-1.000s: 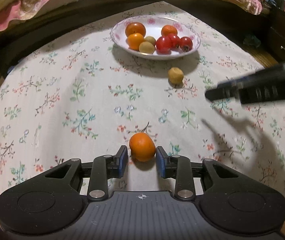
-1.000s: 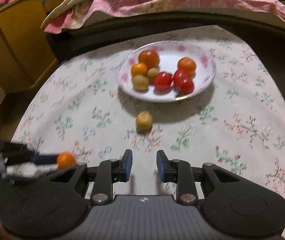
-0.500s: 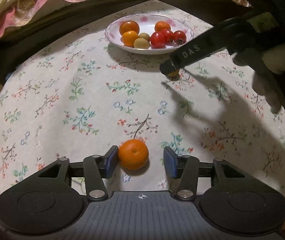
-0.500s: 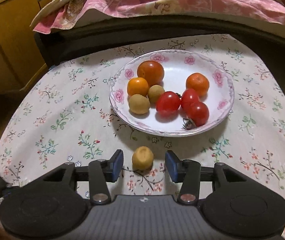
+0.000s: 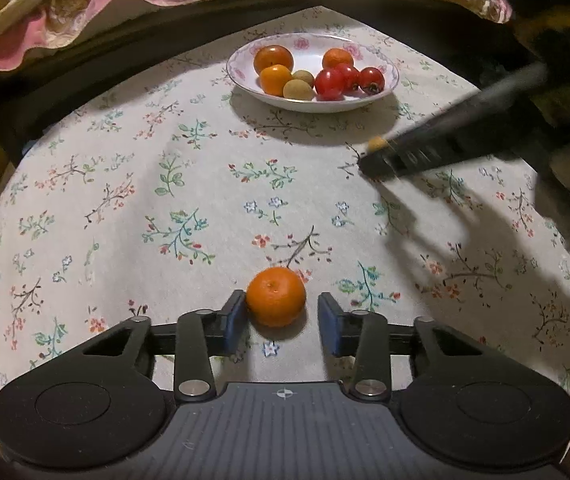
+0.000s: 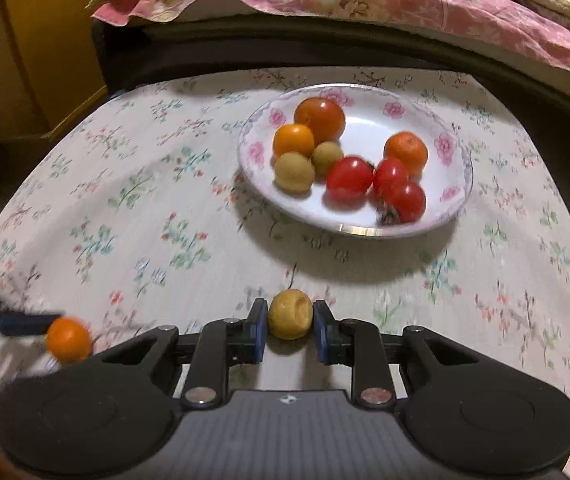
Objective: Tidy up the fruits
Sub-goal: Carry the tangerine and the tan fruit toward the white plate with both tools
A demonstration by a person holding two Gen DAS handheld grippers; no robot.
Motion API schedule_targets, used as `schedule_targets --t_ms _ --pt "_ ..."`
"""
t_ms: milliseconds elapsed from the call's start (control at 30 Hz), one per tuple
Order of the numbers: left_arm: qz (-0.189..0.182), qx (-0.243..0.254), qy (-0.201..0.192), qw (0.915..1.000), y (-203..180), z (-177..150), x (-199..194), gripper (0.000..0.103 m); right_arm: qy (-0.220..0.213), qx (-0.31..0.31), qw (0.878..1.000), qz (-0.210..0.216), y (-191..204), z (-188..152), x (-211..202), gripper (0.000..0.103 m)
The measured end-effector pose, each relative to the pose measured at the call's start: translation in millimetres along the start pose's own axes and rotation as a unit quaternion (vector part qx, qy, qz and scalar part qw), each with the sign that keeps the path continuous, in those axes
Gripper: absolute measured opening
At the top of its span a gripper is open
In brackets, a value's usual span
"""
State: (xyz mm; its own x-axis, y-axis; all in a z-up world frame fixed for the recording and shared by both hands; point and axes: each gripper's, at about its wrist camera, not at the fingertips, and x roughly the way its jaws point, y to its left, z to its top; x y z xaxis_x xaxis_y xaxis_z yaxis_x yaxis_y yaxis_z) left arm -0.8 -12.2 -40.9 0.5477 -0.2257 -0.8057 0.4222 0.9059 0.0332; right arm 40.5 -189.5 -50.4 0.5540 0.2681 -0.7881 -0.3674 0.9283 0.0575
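1. Orange mandarin [image 5: 275, 297], round and dimpled, on floral cloth surface [image 5: 125, 208] at 6 o'clock of plate [image 5: 390, 65]; left gripper [image 5: 281, 318] fingers spread around it, left pad touching.
2. Seen clearly only from right wrist: matte tan fruit [image 6: 290, 314] pinched by right gripper [image 6: 290, 328].
3. Glossy tomatoes [image 6: 350, 179] heaped in plate.

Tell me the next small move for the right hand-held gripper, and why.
Probably lift a little and carry toward the plate. The right hand-held gripper has its pads against both sides of the yellow-brown fruit, which seems barely off the tablecloth, and the plate lies just ahead.
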Motion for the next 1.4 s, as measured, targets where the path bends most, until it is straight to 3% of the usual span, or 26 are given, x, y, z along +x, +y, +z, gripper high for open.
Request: schedule_targets --t_ms 100,633,800,1000,1133,1400 --pt "-0.001 -0.002 0.003 1.0 -1.4 2.7 2.5 0.04 0.001 -0.002 1.0 0.005 7.5 -15.7 -16.7 0.028" --pt "0.0 0.023 0.017 0.9996 -26.6 -5.4 -3.7 0.041 0.021 0.021 0.999 -0.016 33.7 -80.0 -53.2 0.028" --pt "-0.001 0.022 0.007 0.9997 -22.5 -4.2 -0.3 0.053 0.019 0.032 0.999 -0.006 28.3 -80.4 -54.3 0.028" --pt "0.007 0.022 0.009 0.9997 -25.9 -1.9 2.4 0.055 0.018 0.039 0.999 -0.006 26.4 -78.3 -52.3 0.028" --pt "0.019 0.024 0.016 0.9994 -35.2 -0.6 1.3 0.04 0.019 0.03 0.999 -0.008 26.7 -80.9 -54.5 0.028" --pt "0.045 0.035 0.026 0.998 -52.3 -3.4 -13.5 0.039 0.005 0.038 0.999 -0.007 23.7 -79.4 -71.7 0.028"
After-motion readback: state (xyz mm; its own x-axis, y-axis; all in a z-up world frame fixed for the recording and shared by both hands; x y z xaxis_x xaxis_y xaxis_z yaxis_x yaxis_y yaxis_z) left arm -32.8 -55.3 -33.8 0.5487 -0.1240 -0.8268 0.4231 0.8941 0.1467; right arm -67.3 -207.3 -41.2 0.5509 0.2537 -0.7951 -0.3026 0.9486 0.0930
